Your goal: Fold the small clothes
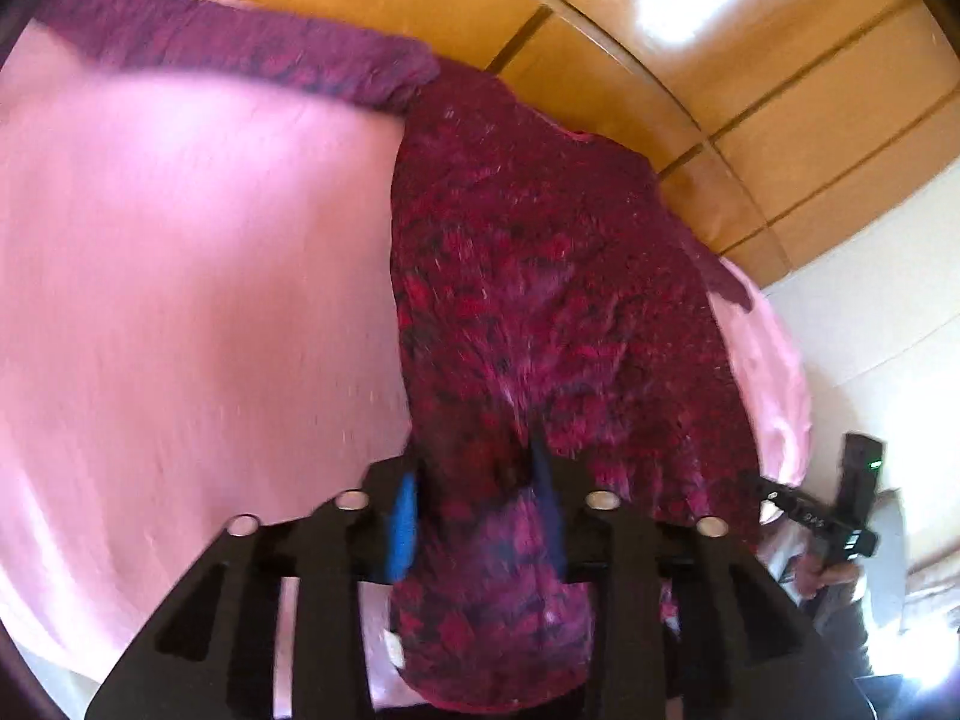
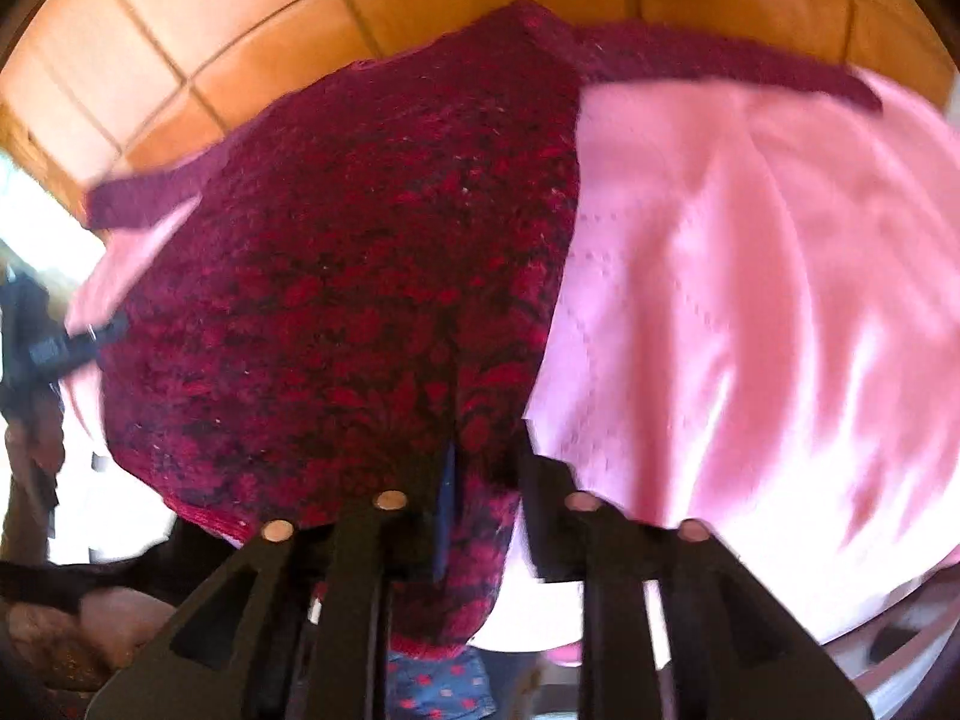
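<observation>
The left claw (image 1: 474, 516) is pinching the near hem of a dark red knitted sweater (image 1: 540, 276), with a thick roll of knit bunched between its blue-padded fingers (image 1: 403, 516). The right claw (image 2: 480, 516) is gripping the same near edge further along, fabric filling the gap between its jaws. The sweater is lying spread over a pink sheet (image 1: 180, 270) that is covering the surface, one sleeve (image 1: 240, 42) trailing out sideways at the far end; beyond it an orange tiled floor (image 1: 660, 30) is showing. In the left wrist view the right claw's body is appearing low on the right, in a person's hand.

The step in hand is, by my reading, carrying the near hem toward the far collar to fold the body in half. To do it well, both claws should be rising together and travelling level, keeping the hem taut between them so no slack sags in the middle. Both views are blurred, so the exact hold is hard to judge; thick knit can slip, and the pink sheet could be dragged along if a finger is catching it.
</observation>
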